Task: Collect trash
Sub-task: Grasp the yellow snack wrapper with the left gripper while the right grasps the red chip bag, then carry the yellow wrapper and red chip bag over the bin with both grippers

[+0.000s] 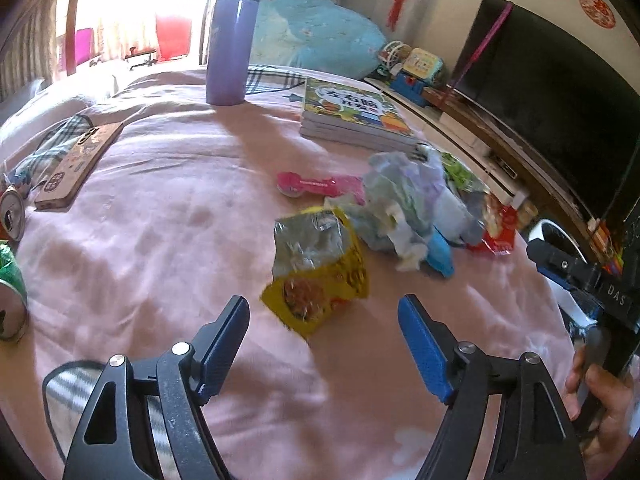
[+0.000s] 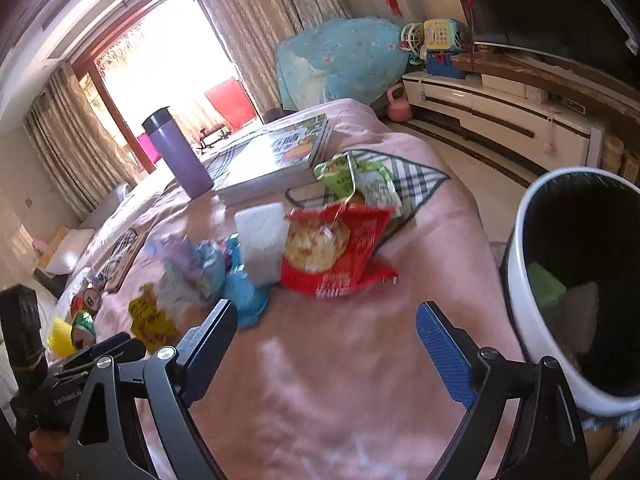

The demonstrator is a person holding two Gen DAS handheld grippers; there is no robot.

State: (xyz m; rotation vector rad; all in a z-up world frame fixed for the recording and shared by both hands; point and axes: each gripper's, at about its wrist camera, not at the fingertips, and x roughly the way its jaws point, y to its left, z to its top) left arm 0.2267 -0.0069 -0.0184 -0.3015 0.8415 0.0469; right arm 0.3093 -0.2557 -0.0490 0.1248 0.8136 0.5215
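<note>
Trash lies scattered on a pink bedspread. A yellow snack wrapper sits just beyond my left gripper, which is open with nothing between its fingers. Past the wrapper lie crumpled paper, a blue wrapper and a red snack bag. My right gripper is open and empty, with the red snack bag ahead of it, a white block, a green wrapper and the blue wrapper nearby. A white trash bin with a black liner stands at the right, with items inside.
A purple flask, a stack of books, a phone and a pink toy lie on the bed. Cans rest at the left edge. A TV and a low cabinet stand to the right.
</note>
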